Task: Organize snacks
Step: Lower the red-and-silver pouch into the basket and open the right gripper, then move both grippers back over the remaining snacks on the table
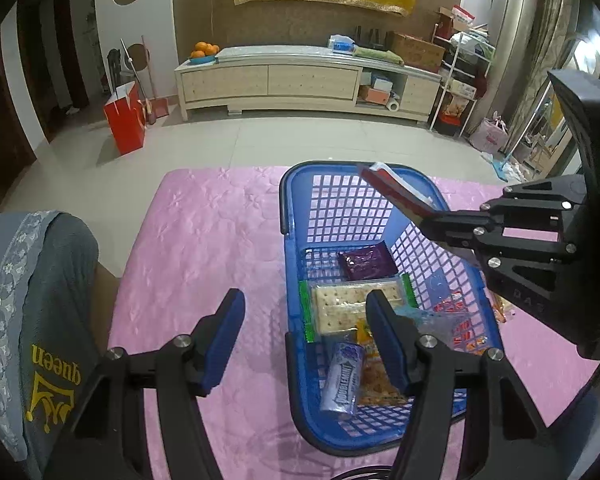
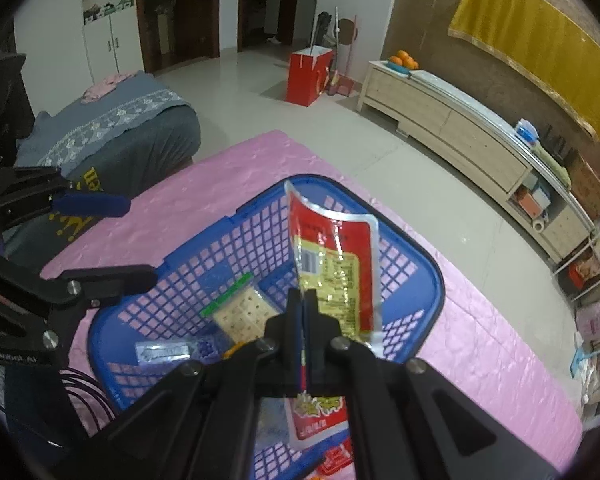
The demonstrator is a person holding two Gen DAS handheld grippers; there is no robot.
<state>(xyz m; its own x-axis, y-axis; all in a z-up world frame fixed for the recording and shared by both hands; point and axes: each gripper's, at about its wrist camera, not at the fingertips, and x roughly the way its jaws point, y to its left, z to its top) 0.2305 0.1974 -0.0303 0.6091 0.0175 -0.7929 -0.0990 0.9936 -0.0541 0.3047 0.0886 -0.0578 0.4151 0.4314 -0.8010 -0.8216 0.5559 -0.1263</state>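
A blue plastic basket (image 1: 296,216) stands on the pink cloth and holds several snacks: a purple packet (image 1: 366,264), a clear cracker pack with green ends (image 1: 356,306), a silver-blue grape packet (image 1: 342,380) and red wrappers (image 1: 460,320). My right gripper (image 2: 303,300) is shut on a red and yellow snack packet (image 2: 332,264), which hangs above the basket (image 2: 436,276). From the left wrist view, that right gripper (image 1: 424,216) and its packet (image 1: 392,190) sit over the basket's far right side. My left gripper (image 1: 306,320) hovers open over the basket's near left rim, gripping nothing.
The pink cloth (image 1: 204,240) covers the table to its far edge, with tiled floor beyond. A grey seat cover with lace trim (image 1: 40,300) lies at the table's left. Black cables (image 2: 84,392) loop beside the basket's near corner.
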